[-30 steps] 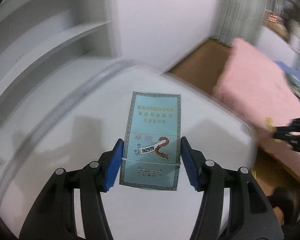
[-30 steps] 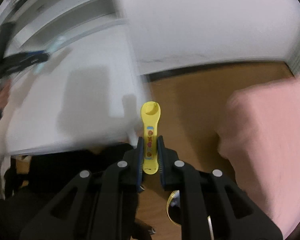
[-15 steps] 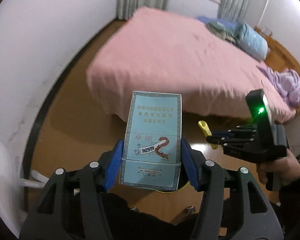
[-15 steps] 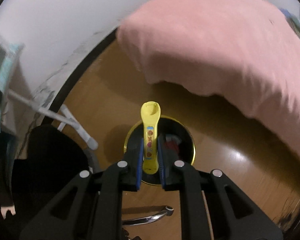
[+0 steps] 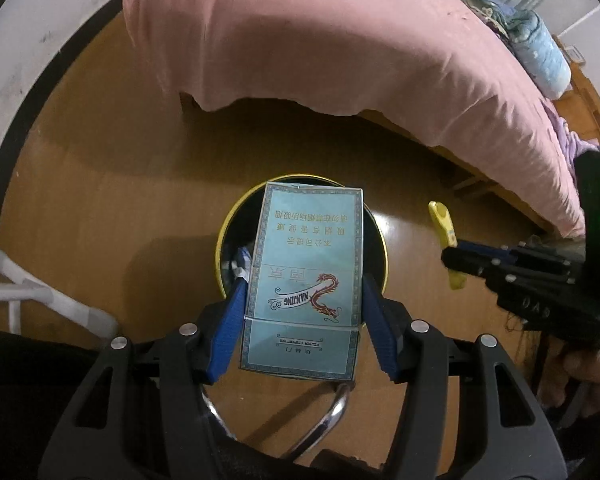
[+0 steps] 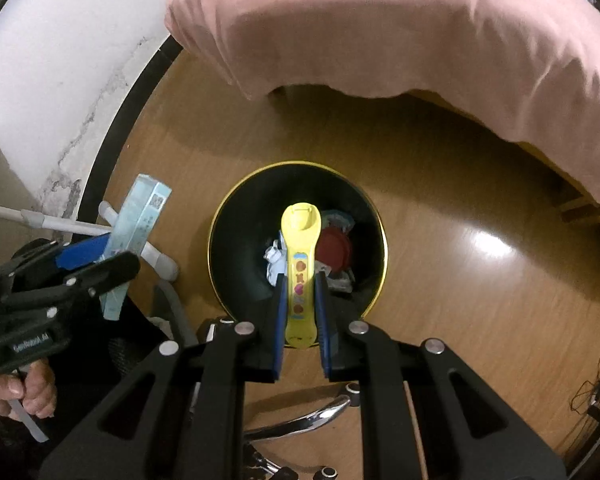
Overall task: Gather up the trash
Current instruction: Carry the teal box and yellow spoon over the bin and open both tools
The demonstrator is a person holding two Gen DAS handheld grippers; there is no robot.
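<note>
A: What is held in the left gripper [image 5: 302, 312]?

B: A flat pale-blue cardboard cigarette pack [image 5: 305, 280] printed with a red dragon is clamped by its side edges between the blue pads, the jaws set about as wide as the pack. It is seen directly above a round black bin with a yellow rim [image 5: 382, 240] standing on the brown wooden floor [image 5: 112, 184].

A: And the right gripper [image 6: 300, 312]?

B: Its jaws are drawn nearly together on a narrow yellow plastic stick with coloured stickers [image 6: 299, 272], gripped at the lower half, the rounded end pointing away from the camera. In the right wrist view it is seen over the open mouth of the same bin [image 6: 220, 240].

A: What is seen inside the bin?

B: A red round piece [image 6: 334, 248], crumpled white paper [image 6: 274, 260] and other scraps too dark to be told apart.

A: What is found around it?

B: A bed under a pink sheet [image 5: 340, 40] is seen beyond the bin, a white wall [image 6: 52, 40] with a black skirting to the left, and a chrome chair leg [image 6: 300, 420] on the near side. A bare hand [image 6: 16, 392] is seen on the left gripper's handle
</note>
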